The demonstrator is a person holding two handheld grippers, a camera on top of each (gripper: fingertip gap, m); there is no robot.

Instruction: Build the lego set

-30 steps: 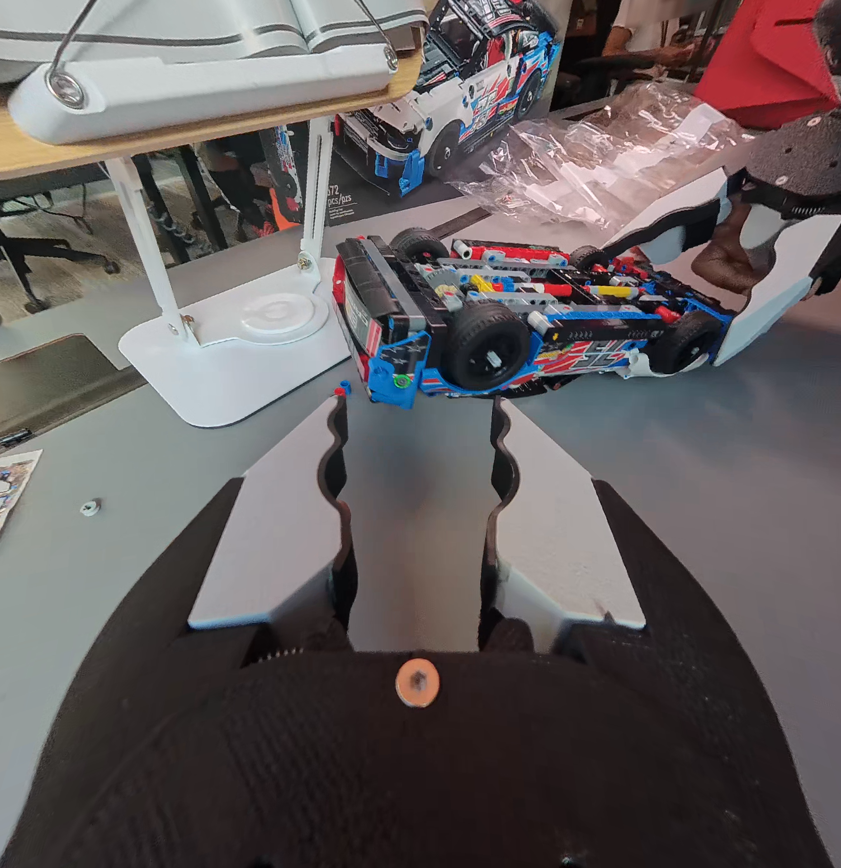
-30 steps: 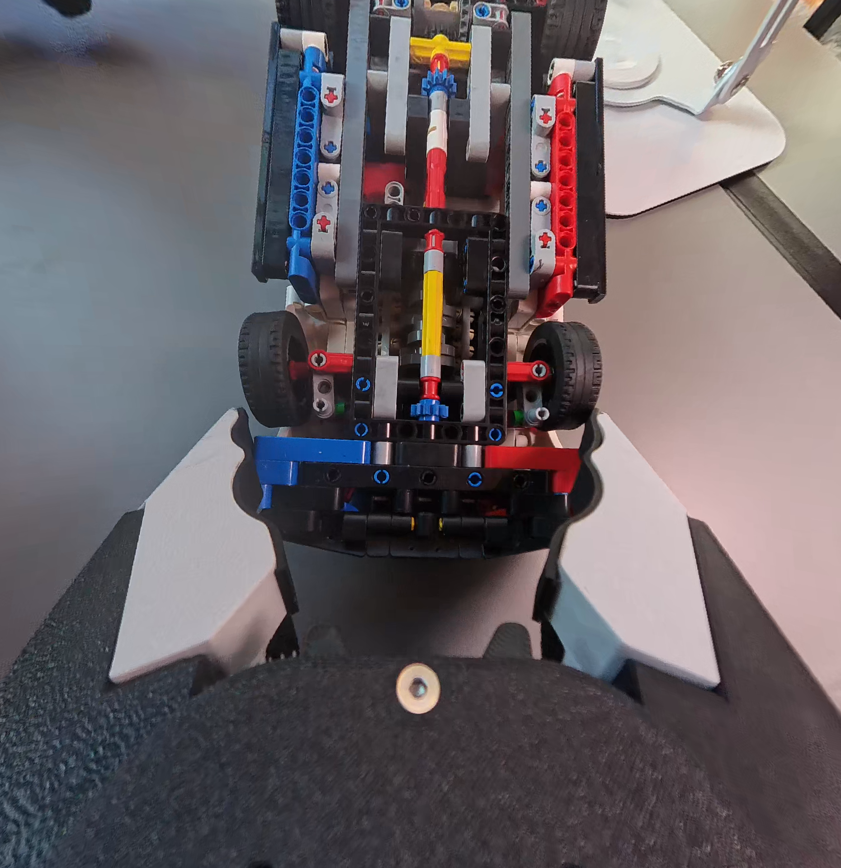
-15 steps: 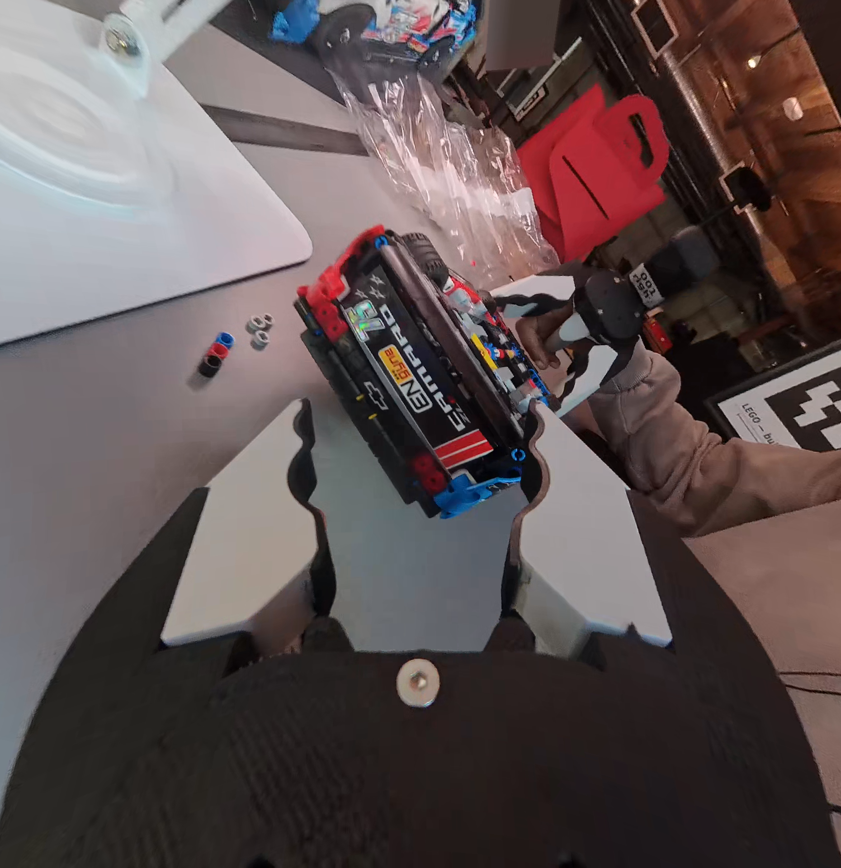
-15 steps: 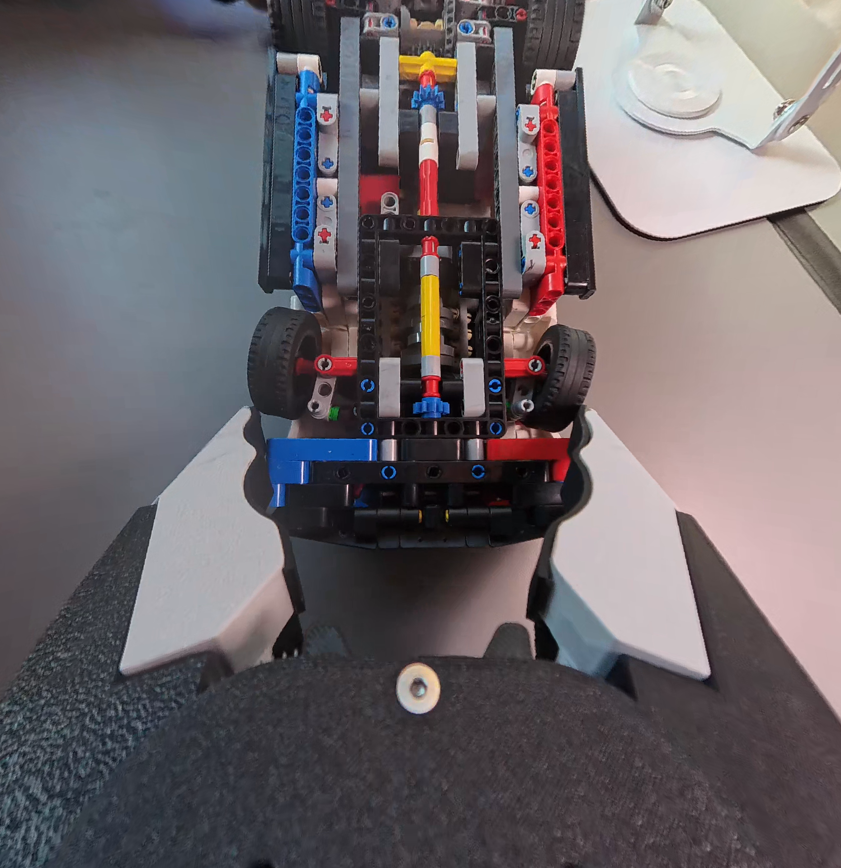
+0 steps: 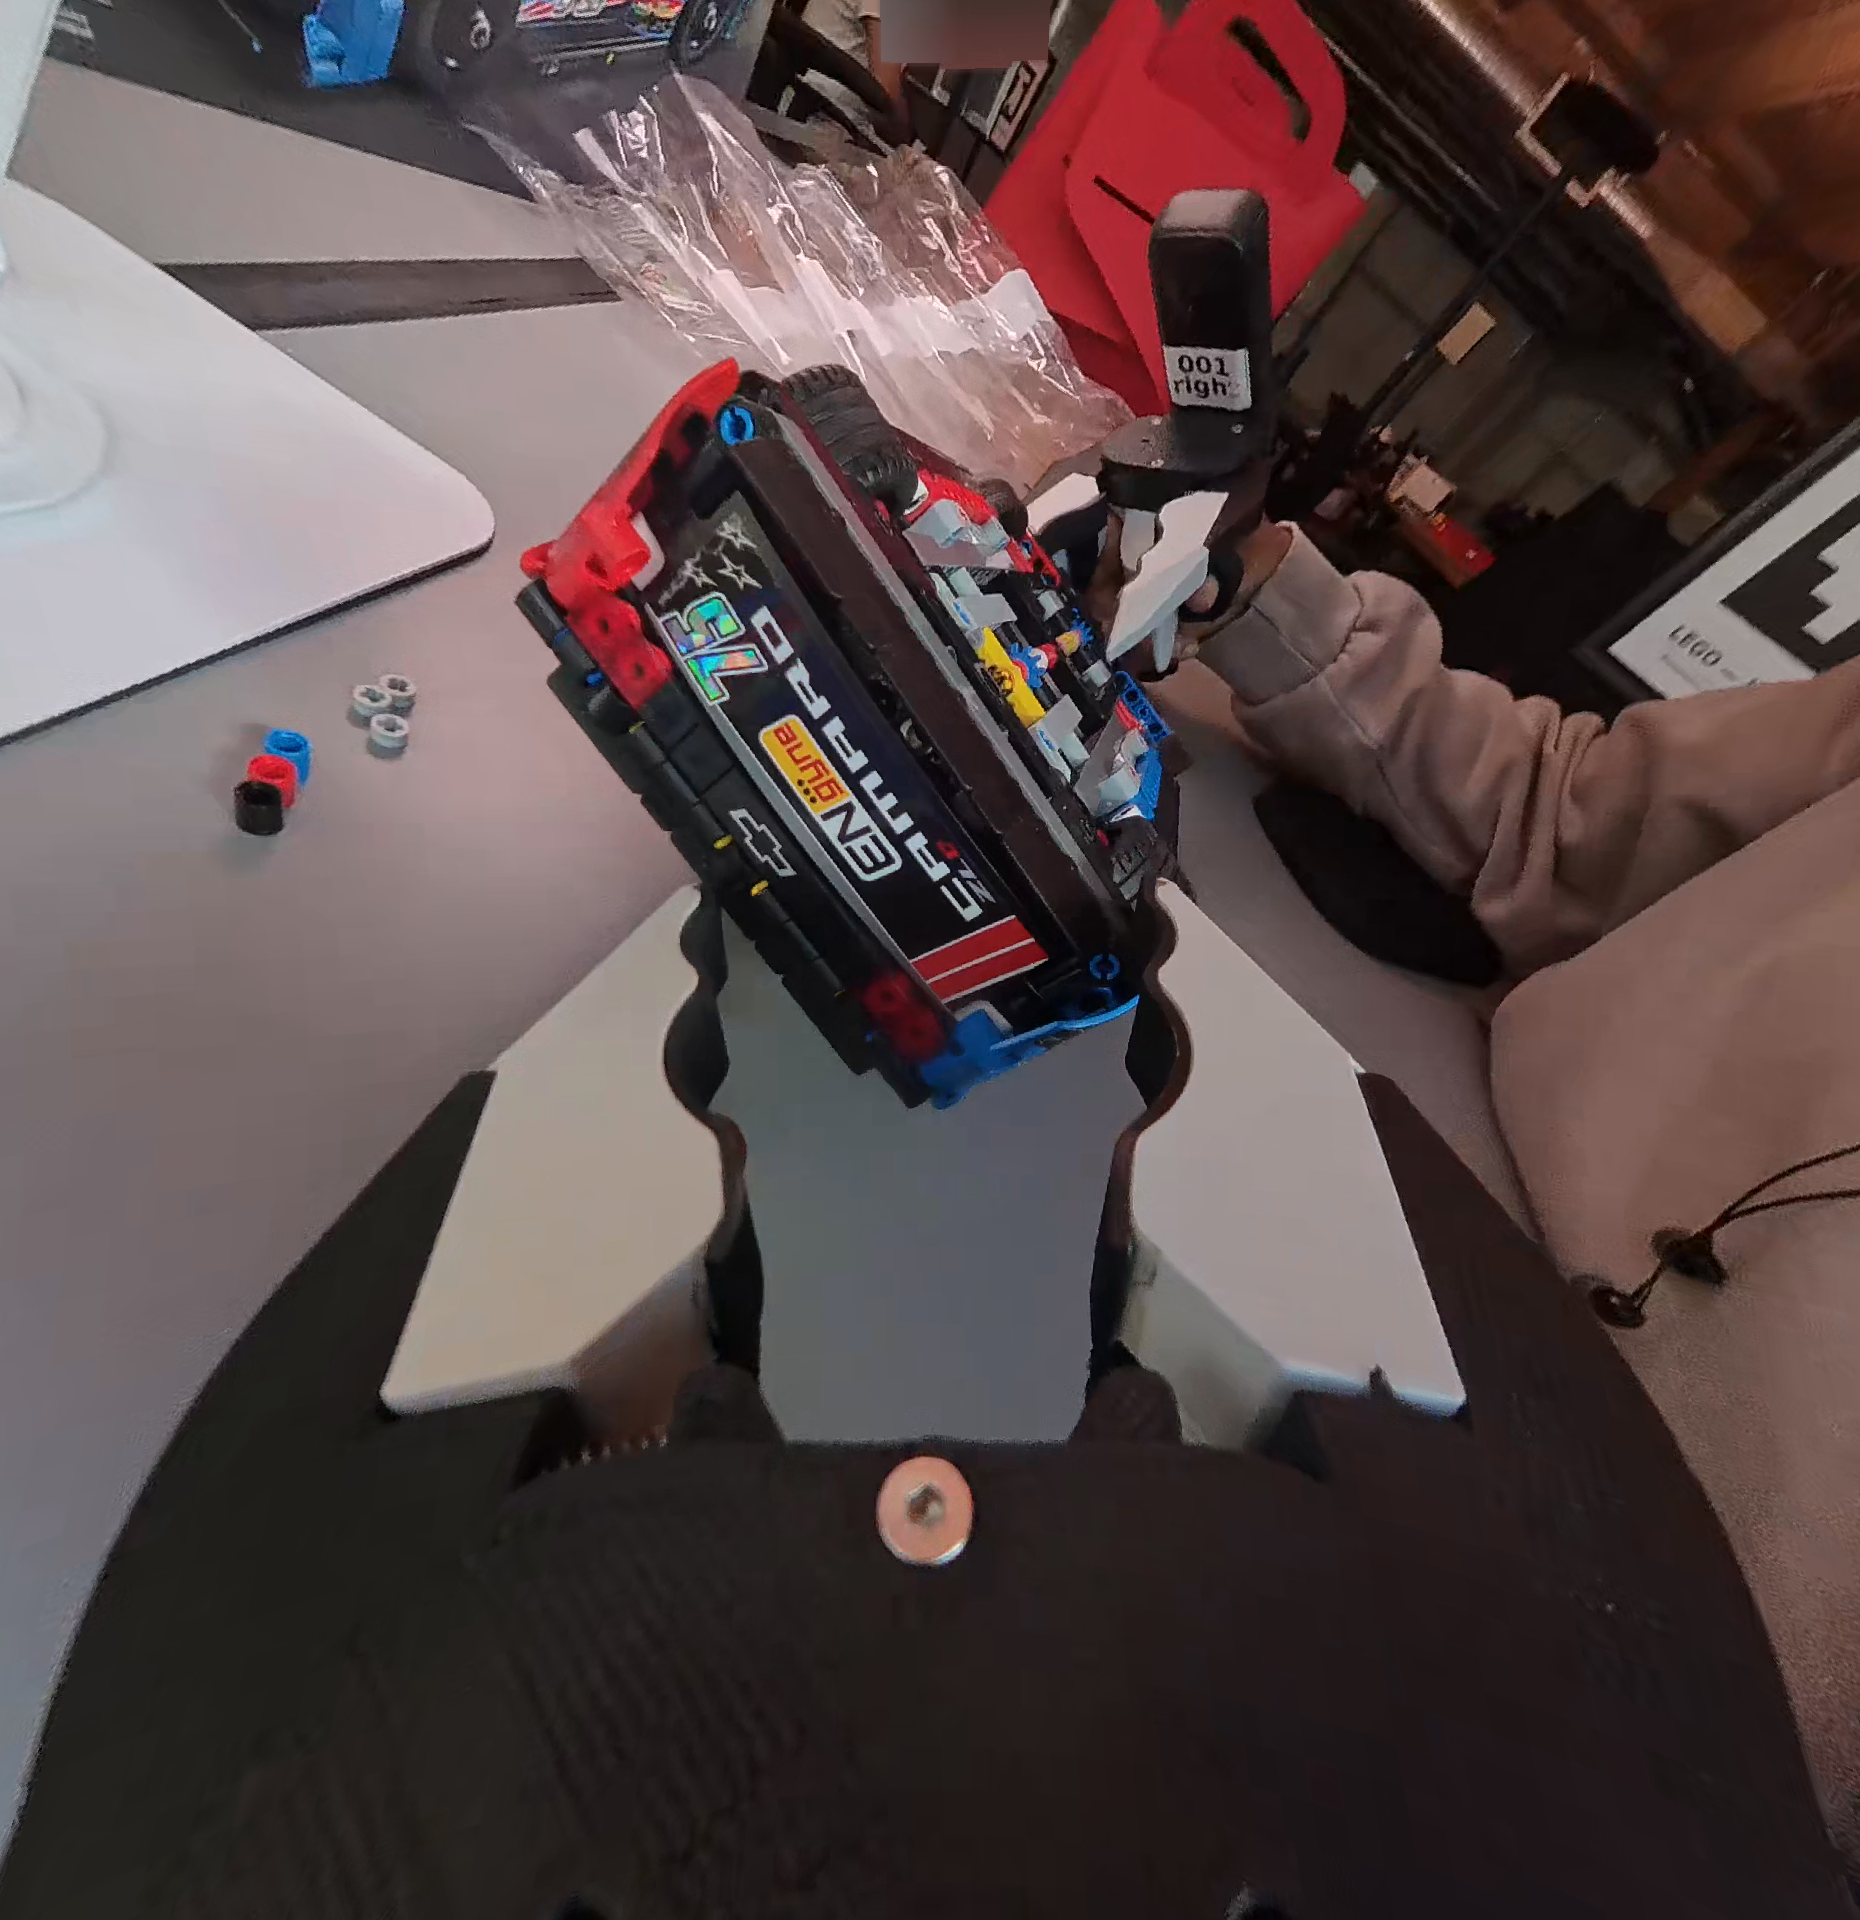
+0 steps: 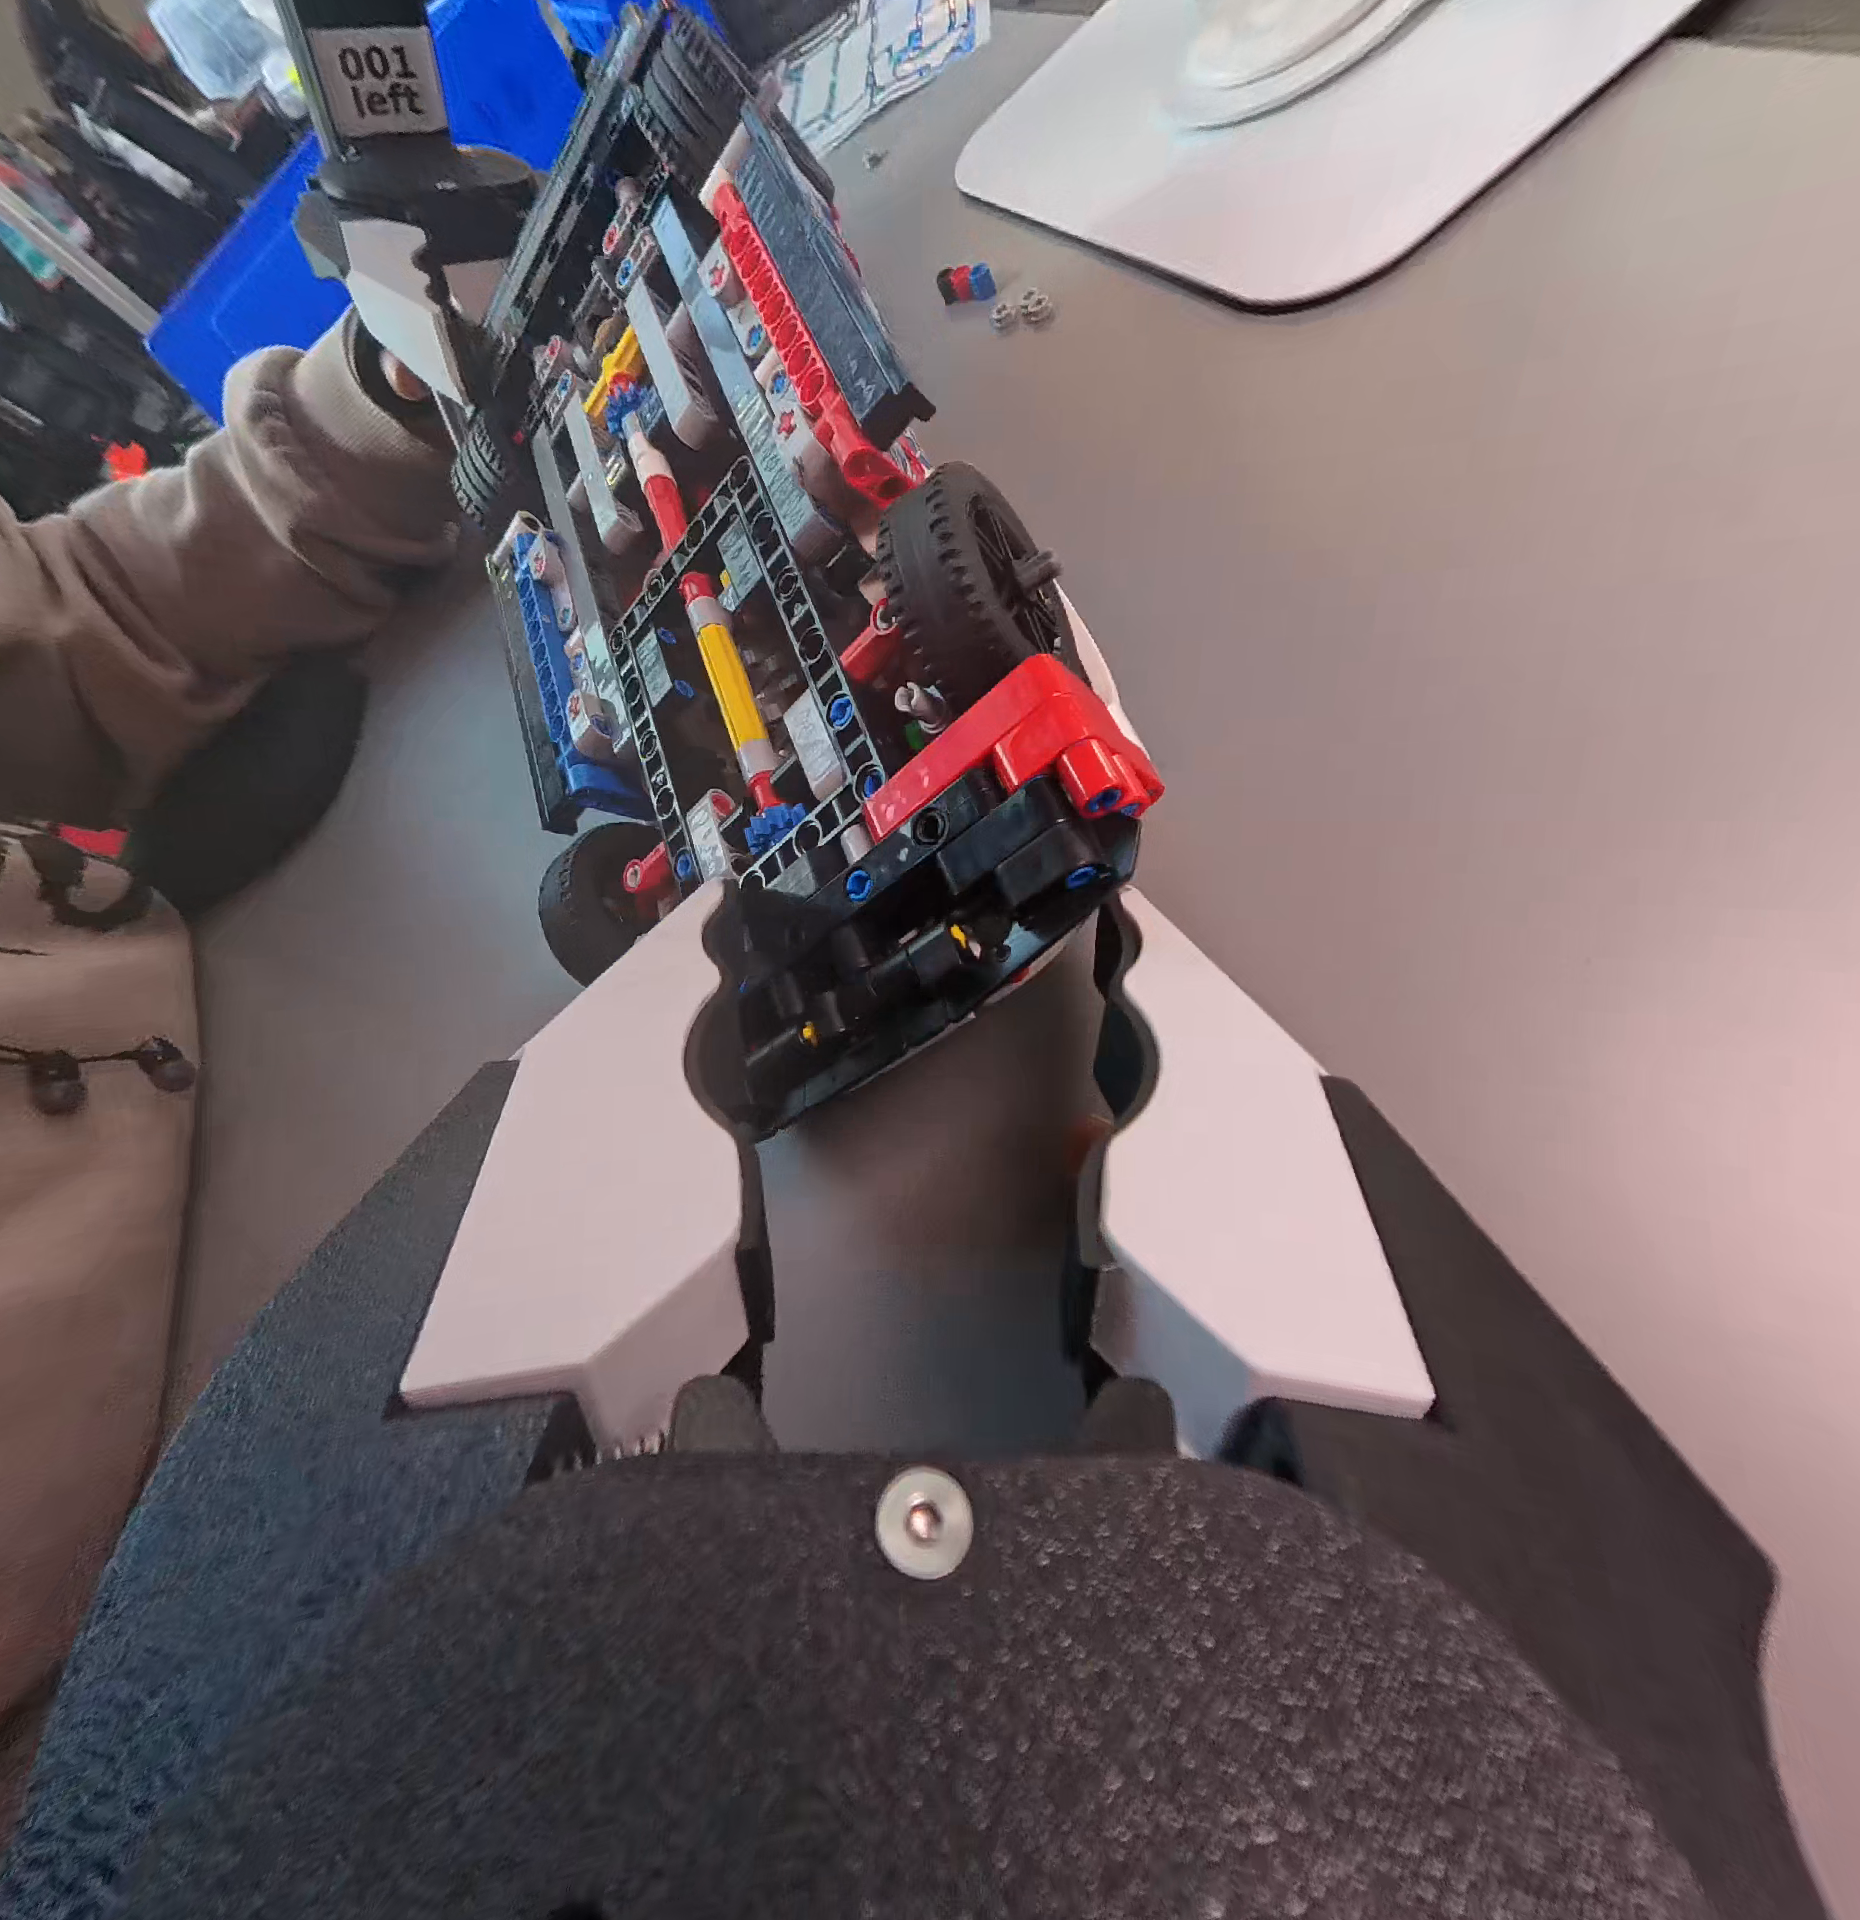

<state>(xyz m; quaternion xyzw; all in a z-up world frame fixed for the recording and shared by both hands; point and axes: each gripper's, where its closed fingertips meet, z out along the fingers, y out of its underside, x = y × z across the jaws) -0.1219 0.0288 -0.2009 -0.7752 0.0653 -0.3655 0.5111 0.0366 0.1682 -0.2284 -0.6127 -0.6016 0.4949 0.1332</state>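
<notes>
The lego car (image 5: 853,790) is a long, mostly built racer, black with red and blue corners. It is tilted on its side over the grey table, its underside (image 6: 718,582) showing in the right wrist view. My left gripper (image 5: 926,925) is shut on the car's rear end, a finger touching each side. It also shows far off in the right wrist view (image 6: 396,291). My right gripper (image 6: 915,935) is shut on the black front end. It also shows in the left wrist view (image 5: 1165,582) at the car's far end.
Small loose pieces, black, red, blue (image 5: 271,779) and grey (image 5: 386,707), lie left of the car by a white stand base (image 5: 178,540). Empty plastic bags (image 5: 822,239) and a red bag (image 5: 1165,156) lie behind. A person's sleeve (image 5: 1425,727) is at the right. The tips of one gripper are about 25 cm away from the tips of the other.
My left gripper has swung from the car's side round to its rear end and closed on it. The car has rolled from flat upside down onto its side. My right gripper's fingers have closed in.
</notes>
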